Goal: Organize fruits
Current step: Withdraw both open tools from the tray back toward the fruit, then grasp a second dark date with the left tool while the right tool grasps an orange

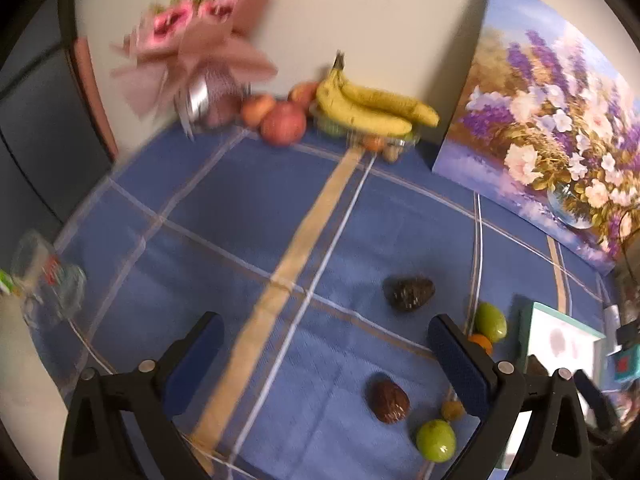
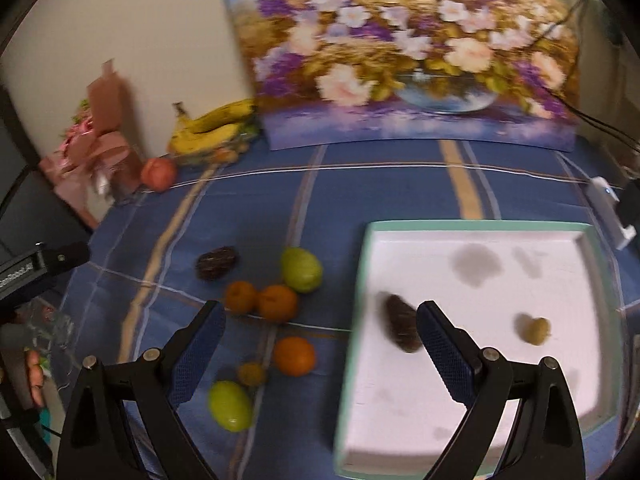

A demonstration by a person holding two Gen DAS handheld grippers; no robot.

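Note:
Small fruits lie loose on the blue checked tablecloth: a dark fruit, two green fruits, three oranges and a small yellow-brown fruit. A white tray with a teal rim holds a dark fruit and a small olive fruit. My right gripper is open and empty, above the tray's left edge. My left gripper is open and empty, above the cloth near a dark fruit, a brown fruit and a green fruit.
Bananas and apples sit on a dish against the far wall. A flower painting leans behind the tray. A pink bouquet stands at the back left. Clear plastic wrapping lies at the left edge. A white power strip is at right.

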